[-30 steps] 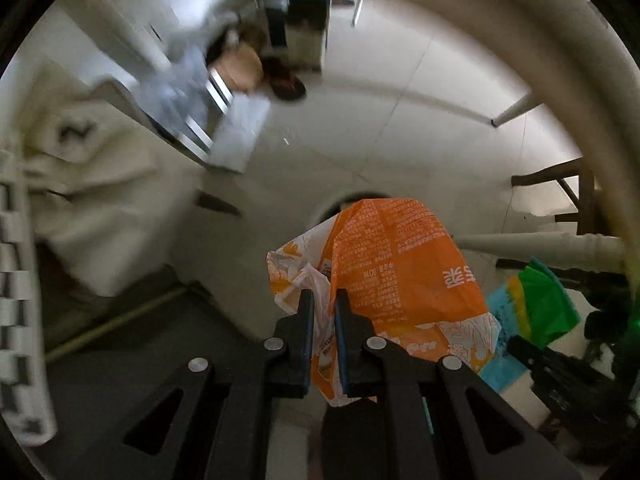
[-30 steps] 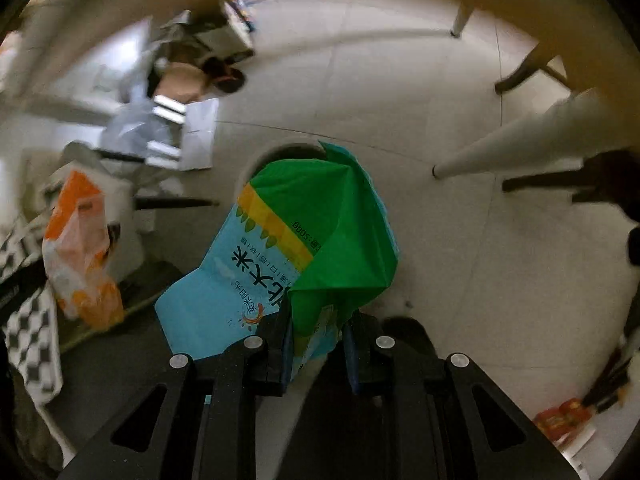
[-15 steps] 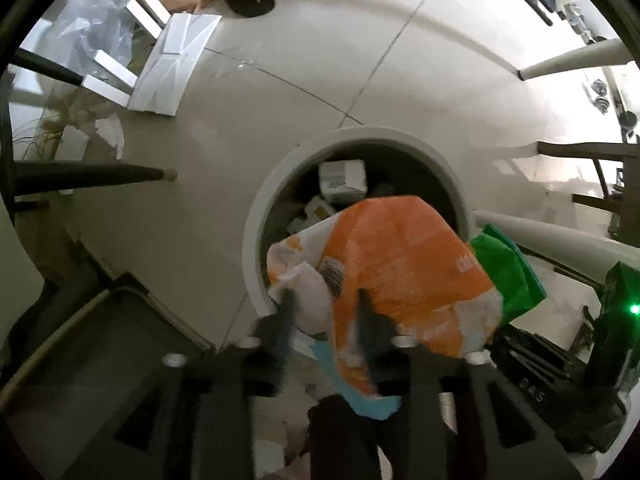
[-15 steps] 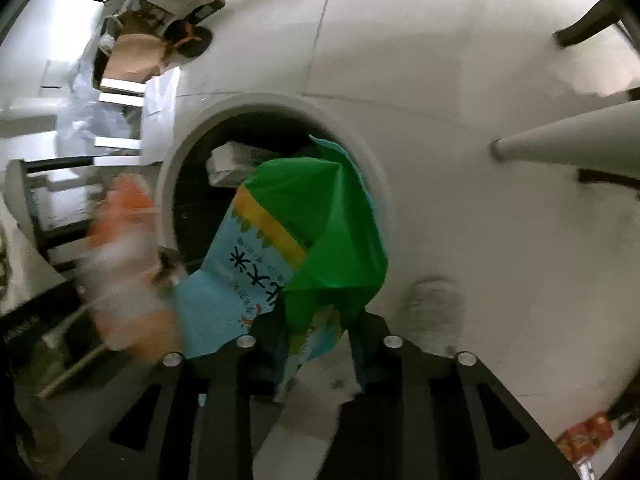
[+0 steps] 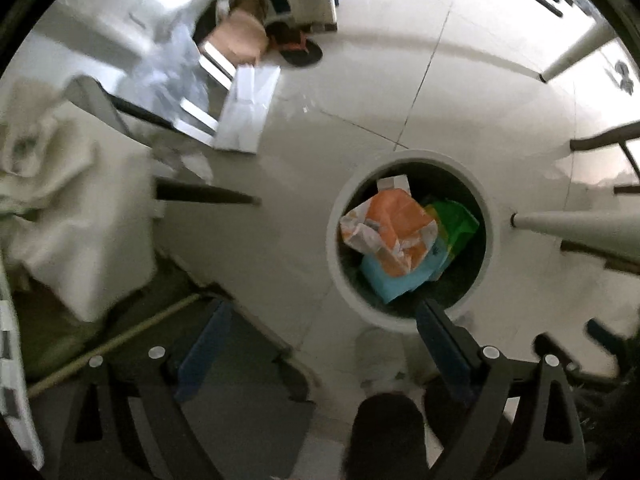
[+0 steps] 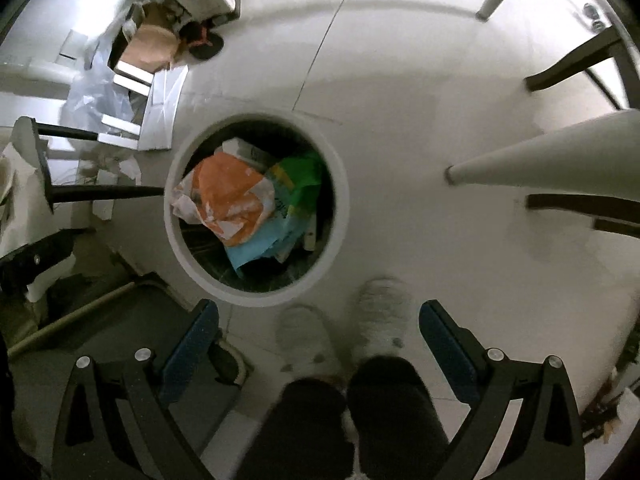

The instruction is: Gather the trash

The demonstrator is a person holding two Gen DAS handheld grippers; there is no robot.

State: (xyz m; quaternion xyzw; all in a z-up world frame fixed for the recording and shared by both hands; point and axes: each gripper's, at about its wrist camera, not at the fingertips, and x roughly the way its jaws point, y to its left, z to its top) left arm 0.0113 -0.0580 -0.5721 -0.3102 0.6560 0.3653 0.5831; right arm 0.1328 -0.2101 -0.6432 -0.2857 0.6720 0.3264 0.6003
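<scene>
A round white trash bin (image 5: 490,236) (image 6: 340,208) stands on the pale floor below both grippers. An orange and white snack bag (image 5: 394,232) (image 6: 230,196) lies inside it on top of a green and light blue bag (image 5: 456,224) (image 6: 296,184). A white carton (image 5: 394,181) (image 6: 244,148) lies at the bin's far side. My left gripper (image 5: 326,330) is open and empty above the bin's near left rim. My right gripper (image 6: 318,328) is open and empty above the floor near the bin's front rim.
White table legs (image 5: 576,228) (image 6: 540,152) and dark chair legs (image 5: 204,193) (image 6: 104,193) stand around the bin. Flat white cardboard (image 5: 248,108) (image 6: 162,112), clear plastic and a brown box lie at the far left. The person's white shoes (image 6: 384,316) are near the bin.
Both grippers opened and let go of their bags, which dropped into the bin. Both grippers have risen higher above the bin.
</scene>
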